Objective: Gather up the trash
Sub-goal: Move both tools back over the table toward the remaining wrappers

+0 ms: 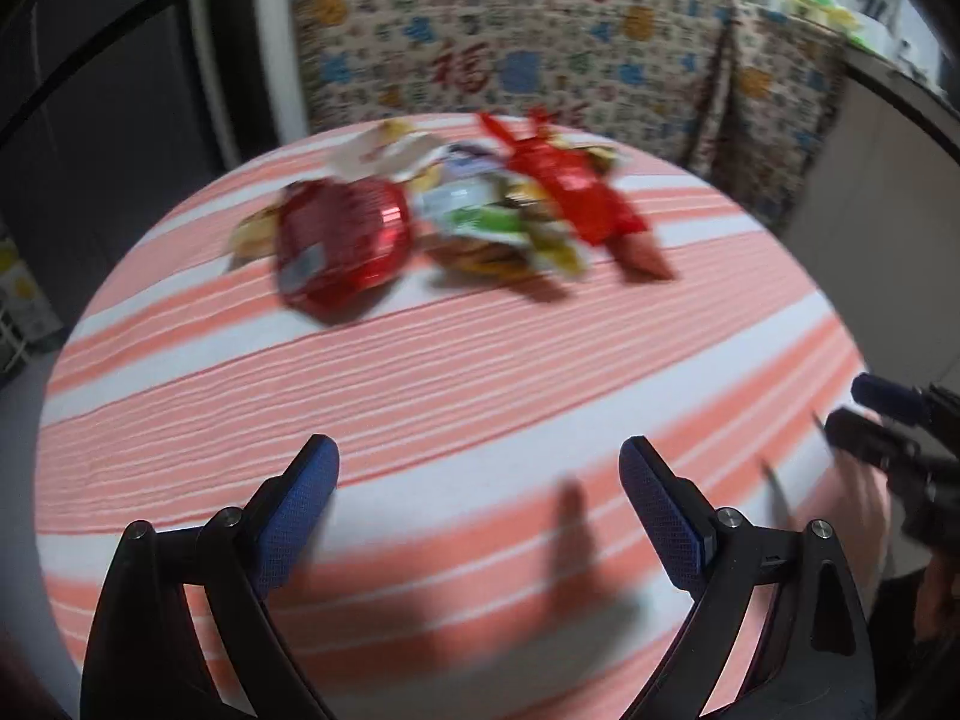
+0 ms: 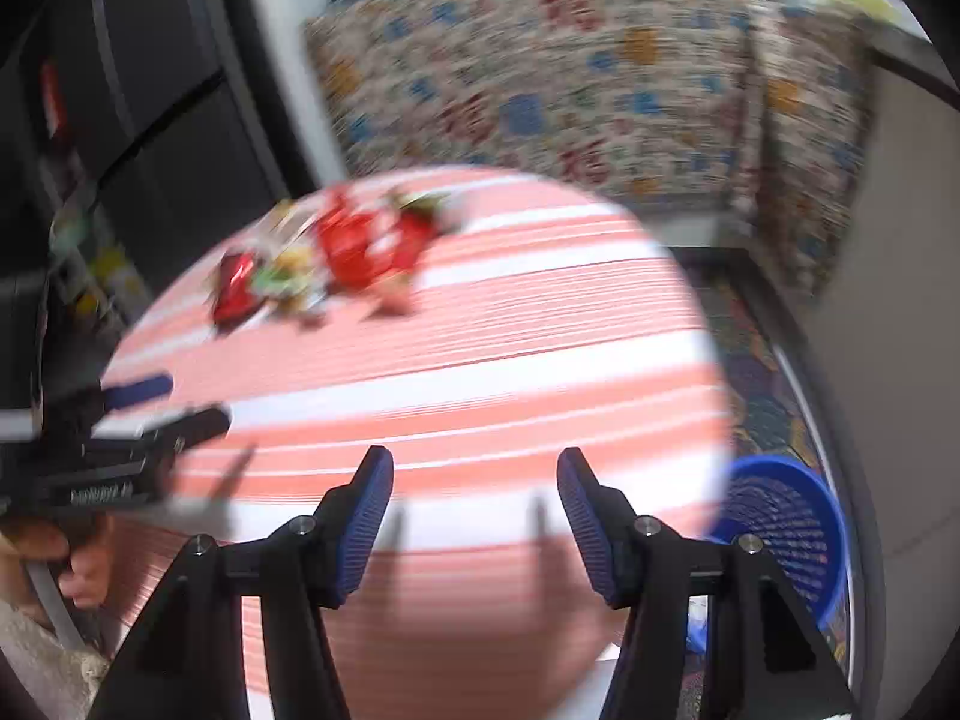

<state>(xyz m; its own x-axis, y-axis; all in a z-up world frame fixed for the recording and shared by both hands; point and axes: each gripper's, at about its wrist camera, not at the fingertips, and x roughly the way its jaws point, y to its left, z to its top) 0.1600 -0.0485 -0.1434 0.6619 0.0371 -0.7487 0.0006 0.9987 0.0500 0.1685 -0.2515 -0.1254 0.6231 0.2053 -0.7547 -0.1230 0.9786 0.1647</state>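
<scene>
A heap of trash lies on the far side of a round table [image 1: 420, 396] with a pink and white striped cloth. The heap holds a shiny red foil bag [image 1: 345, 246], a long red wrapper [image 1: 576, 186] and crumpled green, white and yellow wrappers [image 1: 486, 222]. The same heap shows blurred in the right wrist view, with the red wrapper [image 2: 366, 246] at its middle. My left gripper [image 1: 480, 510] hangs open over the near part of the cloth, well short of the heap, with nothing between its blue pads. My right gripper [image 2: 474, 516] is open and empty too, near the table's right edge.
A blue mesh basket [image 2: 786, 528] stands on the floor just right of the table. A sofa with a patterned cover [image 1: 540, 48] is behind the table. Dark cabinets [image 2: 150, 120] stand at the left. Each gripper appears at the edge of the other's view.
</scene>
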